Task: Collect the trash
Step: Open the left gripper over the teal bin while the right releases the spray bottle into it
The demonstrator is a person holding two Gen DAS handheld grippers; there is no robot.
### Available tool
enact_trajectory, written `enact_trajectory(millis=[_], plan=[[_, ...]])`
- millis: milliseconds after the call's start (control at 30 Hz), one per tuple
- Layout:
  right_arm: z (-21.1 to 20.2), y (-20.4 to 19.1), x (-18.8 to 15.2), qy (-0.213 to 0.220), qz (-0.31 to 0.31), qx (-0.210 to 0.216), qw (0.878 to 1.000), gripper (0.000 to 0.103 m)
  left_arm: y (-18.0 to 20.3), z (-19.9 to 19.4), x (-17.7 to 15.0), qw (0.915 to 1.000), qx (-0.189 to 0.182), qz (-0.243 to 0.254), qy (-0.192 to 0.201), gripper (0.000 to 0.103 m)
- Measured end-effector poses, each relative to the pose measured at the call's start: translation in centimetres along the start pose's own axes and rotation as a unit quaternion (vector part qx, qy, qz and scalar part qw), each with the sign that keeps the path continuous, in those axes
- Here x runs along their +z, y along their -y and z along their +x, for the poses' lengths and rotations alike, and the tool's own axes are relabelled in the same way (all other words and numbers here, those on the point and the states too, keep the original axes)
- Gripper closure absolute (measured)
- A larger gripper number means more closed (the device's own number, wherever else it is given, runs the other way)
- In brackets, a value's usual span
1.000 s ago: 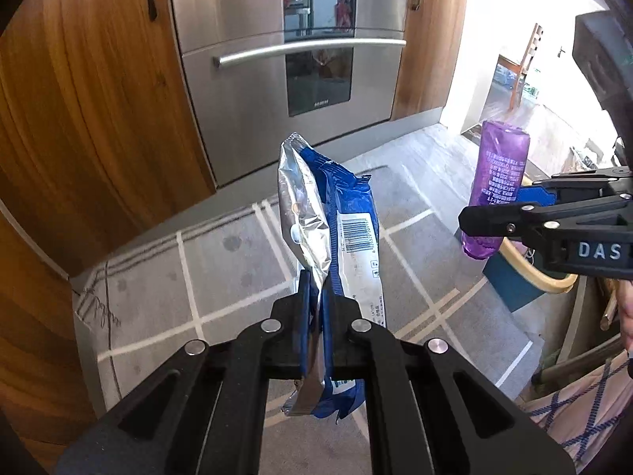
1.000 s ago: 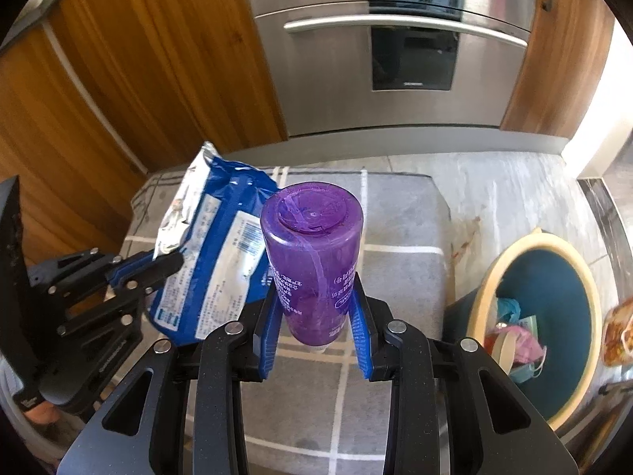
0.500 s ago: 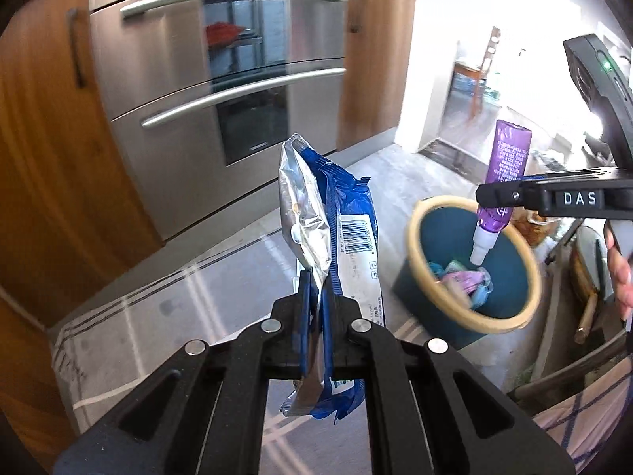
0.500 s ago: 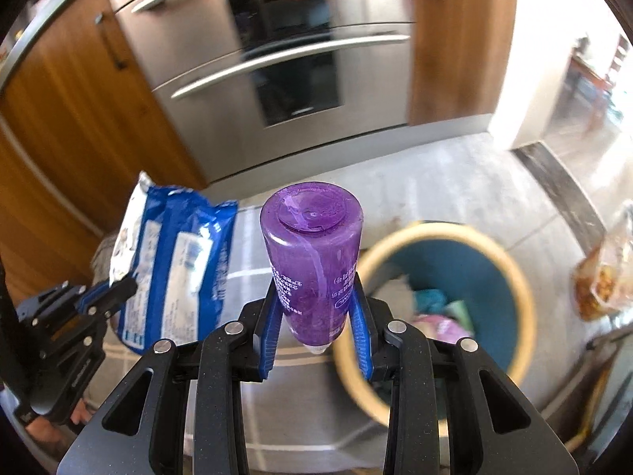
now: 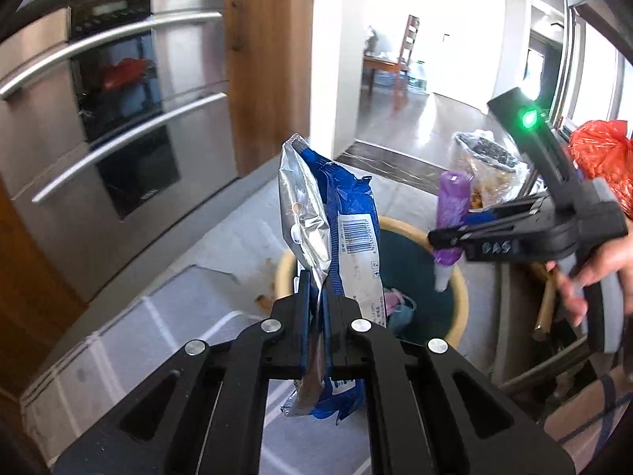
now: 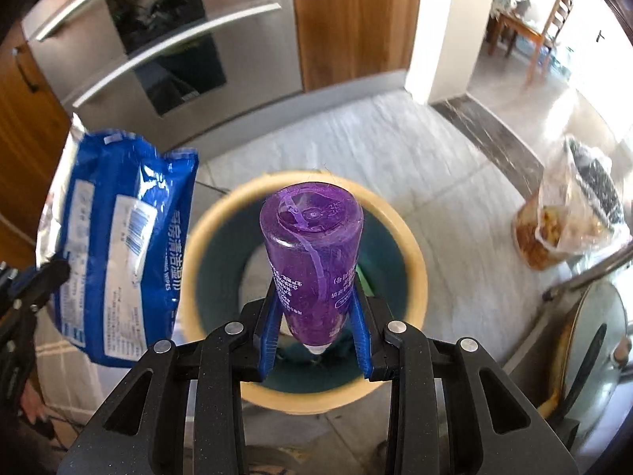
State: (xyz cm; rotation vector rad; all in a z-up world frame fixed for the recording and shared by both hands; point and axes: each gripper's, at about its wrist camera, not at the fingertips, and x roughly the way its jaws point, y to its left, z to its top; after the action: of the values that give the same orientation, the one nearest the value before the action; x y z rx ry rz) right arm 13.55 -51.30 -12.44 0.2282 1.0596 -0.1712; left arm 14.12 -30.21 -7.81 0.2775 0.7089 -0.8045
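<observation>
My left gripper (image 5: 321, 289) is shut on a blue and silver wipes packet (image 5: 336, 233), held upright above the near rim of a round bin (image 5: 459, 277) with a tan rim and dark teal inside. My right gripper (image 6: 314, 297) is shut on a purple bottle (image 6: 312, 253), cap end down, directly over the bin (image 6: 415, 261). The packet also shows in the right wrist view (image 6: 114, 245) at the left of the bin. The right gripper with the bottle (image 5: 451, 213) shows over the bin's far right in the left wrist view. Some trash (image 5: 399, 308) lies inside the bin.
A steel oven front (image 5: 118, 126) and wooden cabinets (image 6: 356, 16) stand behind. A clear bag of food scraps (image 6: 569, 221) sits on the floor at right. A red bag (image 5: 605, 154) is at far right. A grey checked mat (image 5: 138, 340) lies left of the bin.
Both grippers have swung right with their loads. The bottle has moved from beside the bin to directly above it, and the packet has come over the bin's near edge.
</observation>
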Motion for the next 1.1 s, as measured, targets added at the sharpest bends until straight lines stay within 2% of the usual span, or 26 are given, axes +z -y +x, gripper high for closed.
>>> enact_trajectory(millis=[67, 300, 500, 567, 633, 833, 967, 1100], plan=[[1.3, 0.8, -0.1, -0.013, 0.012, 0.010, 1.000, 0.070, 0.7, 2.1, 0.2, 1.0000, -0.002, 0.002, -0.008, 0.098], [5.0, 0.5, -0.9, -0.071, -0.017, -0.022, 0.997, 0.069, 2.6, 8.3, 0.0, 0.9981, 0.005, 0.033, -0.052, 0.098], [6.9, 0.8, -1.8, -0.111, -0.010, -0.030, 0.993, 0.069, 2.3, 9.8, 0.2, 0.9975, 0.005, 0.032, -0.063, 0.095], [7.0, 1.1, -1.8, -0.112, -0.005, -0.034, 0.993, 0.069, 1.8, 9.6, -0.2, 0.9977, 0.000, 0.026, -0.063, 0.088], [6.9, 1.3, -1.6, -0.109, 0.000, -0.030, 0.994, 0.067, 1.3, 9.5, -0.4, 0.9980, -0.007, 0.014, -0.062, 0.086], [6.3, 1.3, -1.3, -0.100, 0.008, -0.031, 0.994, 0.067, 1.3, 8.2, -0.8, 0.9984, 0.000, 0.013, -0.055, 0.086], [5.4, 0.8, -1.0, -0.091, 0.001, -0.037, 0.995, 0.067, 0.7, 5.9, -1.5, 0.9983, 0.005, 0.015, -0.056, 0.086], [2.1, 0.1, -0.9, -0.055, 0.010, -0.038, 0.998, 0.067, -0.2, 2.7, -2.1, 0.9979, 0.015, 0.022, -0.059, 0.086]])
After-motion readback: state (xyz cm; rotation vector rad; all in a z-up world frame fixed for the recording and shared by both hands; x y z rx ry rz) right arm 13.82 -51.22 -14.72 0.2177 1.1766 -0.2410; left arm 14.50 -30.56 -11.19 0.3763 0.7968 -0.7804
